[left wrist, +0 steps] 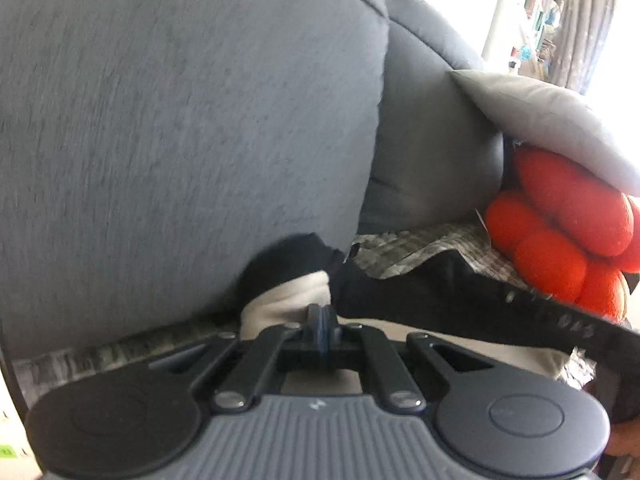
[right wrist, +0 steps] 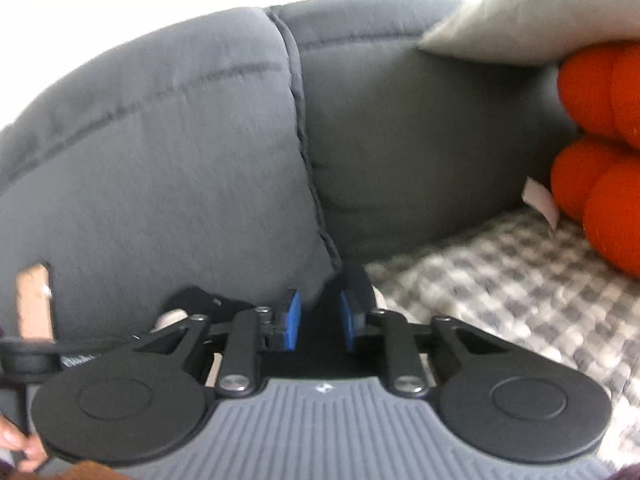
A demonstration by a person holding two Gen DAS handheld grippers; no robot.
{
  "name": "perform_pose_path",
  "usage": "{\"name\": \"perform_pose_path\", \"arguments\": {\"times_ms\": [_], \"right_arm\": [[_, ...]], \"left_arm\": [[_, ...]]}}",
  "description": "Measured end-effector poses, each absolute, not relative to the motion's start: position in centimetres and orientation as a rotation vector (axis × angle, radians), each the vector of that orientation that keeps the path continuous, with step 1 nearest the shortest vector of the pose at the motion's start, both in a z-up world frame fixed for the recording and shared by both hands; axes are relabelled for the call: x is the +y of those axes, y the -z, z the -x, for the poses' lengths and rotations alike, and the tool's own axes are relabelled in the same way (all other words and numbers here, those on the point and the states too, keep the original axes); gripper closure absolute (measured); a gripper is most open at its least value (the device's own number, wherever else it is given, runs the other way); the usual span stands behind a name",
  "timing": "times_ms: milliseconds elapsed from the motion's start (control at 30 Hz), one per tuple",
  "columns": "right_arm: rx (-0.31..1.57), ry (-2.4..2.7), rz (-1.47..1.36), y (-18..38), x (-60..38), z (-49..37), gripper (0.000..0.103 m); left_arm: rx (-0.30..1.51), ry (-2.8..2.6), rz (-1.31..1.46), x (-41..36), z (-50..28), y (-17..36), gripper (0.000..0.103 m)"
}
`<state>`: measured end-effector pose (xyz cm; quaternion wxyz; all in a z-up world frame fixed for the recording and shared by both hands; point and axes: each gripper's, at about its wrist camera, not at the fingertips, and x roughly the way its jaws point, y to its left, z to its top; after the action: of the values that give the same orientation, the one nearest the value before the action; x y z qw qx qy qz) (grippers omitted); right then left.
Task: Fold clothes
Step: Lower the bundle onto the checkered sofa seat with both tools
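The black-and-white garment [left wrist: 304, 280] lies on the sofa seat against the grey back cushion [left wrist: 180, 120]. The left gripper [left wrist: 322, 316], tilted slightly downward, pinches its white fold; the right gripper [right wrist: 320, 320] has narrow jaws with dark cloth between them.

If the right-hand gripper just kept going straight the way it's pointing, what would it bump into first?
Most likely the dark garment lying between its blue-padded fingers, then the grey sofa back cushion close behind, near the seam between two cushions. Depth is hard to judge in this blurred view.
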<state>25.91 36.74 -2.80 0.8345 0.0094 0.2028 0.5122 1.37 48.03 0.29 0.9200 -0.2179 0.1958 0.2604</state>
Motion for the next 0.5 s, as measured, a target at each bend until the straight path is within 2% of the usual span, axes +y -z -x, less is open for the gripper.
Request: {"name": "perform_pose_path", "arguments": {"times_ms": [67, 233, 267, 300, 500], "right_arm": [[0.485, -1.044, -0.04, 3.2, 36.8, -27.1, 0.103], [0.546, -1.068, -0.179, 2.3, 35.5, -28.6, 0.103], [0.546, -1.076, -0.181, 1.7, 35.4, -28.4, 0.098], [0.546, -1.085, -0.179, 1.1, 35.3, -28.1, 0.086], [0.536, -1.117, -0.03, -1.6, 35.5, -24.5, 0.086]], "left_arm": [[0.408, -0.53, 0.468, 48.3, -1.1, -0.5, 0.1], [0.418, -0.53, 0.469, 47.9, -0.9, -1.7, 0.1], [0.424, -0.528, 0.468, 47.8, -0.9, -2.1, 0.1], [0.438, -0.519, 0.458, 47.6, -0.9, -2.5, 0.1], [0.53, -0.423, 0.375, 45.5, -0.7, -4.9, 0.1]]}}
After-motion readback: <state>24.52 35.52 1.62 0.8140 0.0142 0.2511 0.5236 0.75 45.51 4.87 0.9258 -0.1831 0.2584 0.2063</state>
